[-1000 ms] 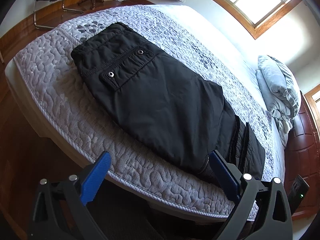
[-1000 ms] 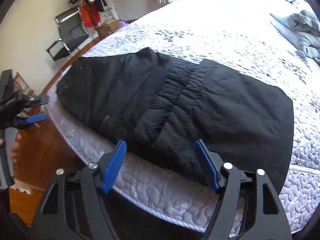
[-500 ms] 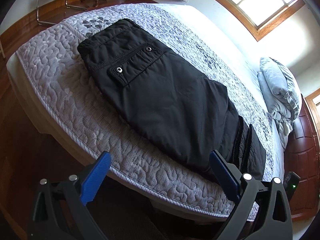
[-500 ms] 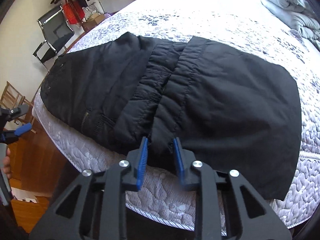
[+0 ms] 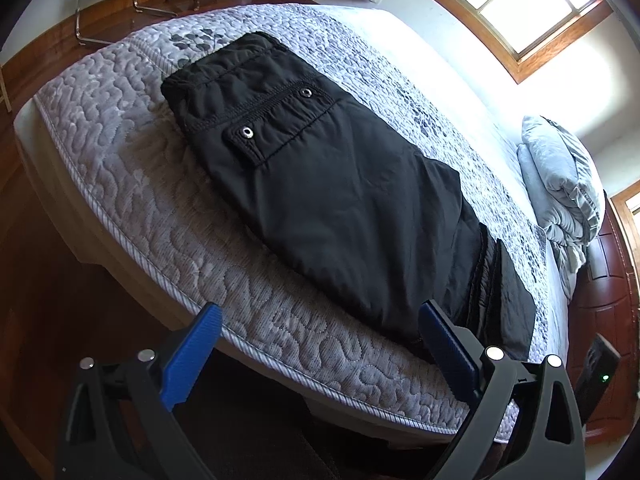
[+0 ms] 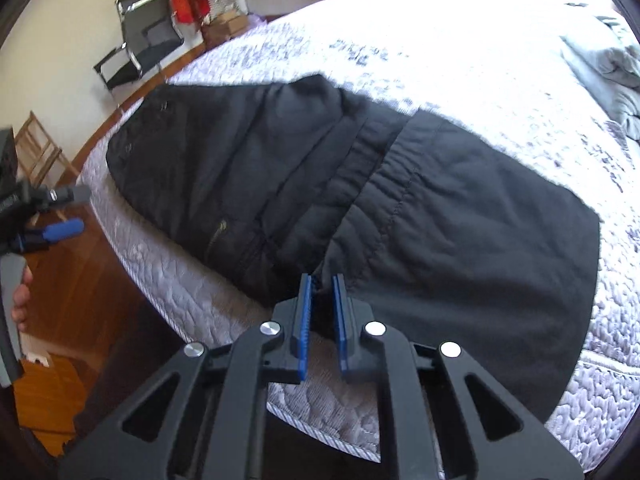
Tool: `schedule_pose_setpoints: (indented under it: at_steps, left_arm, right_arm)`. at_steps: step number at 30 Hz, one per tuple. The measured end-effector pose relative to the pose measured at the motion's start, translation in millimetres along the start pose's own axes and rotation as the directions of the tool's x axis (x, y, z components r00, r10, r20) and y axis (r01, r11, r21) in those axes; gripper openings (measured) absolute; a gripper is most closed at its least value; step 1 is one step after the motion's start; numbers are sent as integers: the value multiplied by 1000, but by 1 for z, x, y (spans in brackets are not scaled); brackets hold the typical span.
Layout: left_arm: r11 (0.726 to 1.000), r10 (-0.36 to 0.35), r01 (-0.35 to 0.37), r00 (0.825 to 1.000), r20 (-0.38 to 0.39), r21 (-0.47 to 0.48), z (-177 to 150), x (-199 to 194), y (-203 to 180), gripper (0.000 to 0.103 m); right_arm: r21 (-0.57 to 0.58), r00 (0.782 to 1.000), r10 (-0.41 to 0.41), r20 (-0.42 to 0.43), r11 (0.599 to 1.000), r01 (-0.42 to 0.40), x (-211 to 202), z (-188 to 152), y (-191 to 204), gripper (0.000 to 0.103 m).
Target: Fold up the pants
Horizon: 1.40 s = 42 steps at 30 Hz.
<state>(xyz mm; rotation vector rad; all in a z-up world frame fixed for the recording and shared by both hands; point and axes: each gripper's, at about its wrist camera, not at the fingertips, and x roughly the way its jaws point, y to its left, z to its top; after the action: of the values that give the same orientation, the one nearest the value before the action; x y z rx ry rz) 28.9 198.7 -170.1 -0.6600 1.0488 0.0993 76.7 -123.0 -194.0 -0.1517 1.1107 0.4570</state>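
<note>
Since the earlier frame the right claw (image 6: 322, 280) has just been closing, from wide apart to clenched on a bunch of black cloth at the near edge of the pants (image 6: 440, 220); cloth shows between its blue pads. It points steeply down over the bed's (image 6: 224, 300) near side.

The pants (image 5: 340, 200) lie flat along the near part of the quilted mattress, one end folded over so a gathered band crosses the middle. Their near edge runs close to the piped mattress rim, and on the right a corner hangs past it. Beyond the pants the bed is open up to the grey bedding (image 5: 560, 184) at the head. Wooden floor (image 6: 76, 288) lies below the rim, with a chair (image 6: 140, 44) well apart by the wall.

The left claw (image 5: 320, 336) is released, its pads wide apart, tilted down just off the mattress rim; its right pad sits at the pants' near edge. In the right view it shows at the far left, with fingers (image 6: 20, 300) on its handle.
</note>
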Motion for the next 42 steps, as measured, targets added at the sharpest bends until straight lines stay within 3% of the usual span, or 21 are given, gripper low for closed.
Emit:
schedule_pose_setpoints:
  at_steps: [5,8,13,15,18,21,23,24,28,34,37,42]
  left_arm:
    - [1000,11,-11,1000,-1,-16,1,1,5,99]
    - [1000,16,-16,1000,-5,-17,1,3,5,99]
    - [999,32,-32,999,2,-18,6,9,8,99]
    - [999,38,-37,999,20,-35,11,8,13,99]
    - [996,37,-33,998,47,-81,25,8,27,99]
    - [990,40,-30,997,70,-136,40,9,46,99]
    - [983,27,-12,997,79,-183,49,10,59,99]
    - [978,17,1,996,84,-209,53,11,67,99]
    - [950,-14,38,997,80,-311,71,26,98,99]
    - [897,-124,152,988,94,-415,84,48,120,99]
    - [892,-146,179,983,110,-415,91,55,121,99]
    - [873,-168,204,979,119,-443,100,65,127,99]
  right_arm:
    - [10,1000,11,-25,1000,-10,16,-6,-1,10]
    - [3,999,23,-41,1000,-23,21,-6,0,17]
    - [36,996,85,-3,996,-85,6,-5,-2,52]
    - [51,995,96,28,994,-98,-7,-4,-6,53]
    - [105,991,109,80,988,-117,-29,-6,-24,64]
    - [179,990,71,121,979,-92,-50,-13,-54,80]
    - [238,990,11,141,970,-44,-64,-20,-80,84]
    - [261,989,-19,145,965,-20,-70,-24,-90,92]
    - [399,981,-147,126,913,85,-87,-47,-145,93]
    - [590,973,-199,113,802,96,-96,-86,-203,93]
    - [607,968,-232,97,785,127,-96,-95,-211,93]
    - [598,966,-242,90,789,142,-87,-95,-208,93]
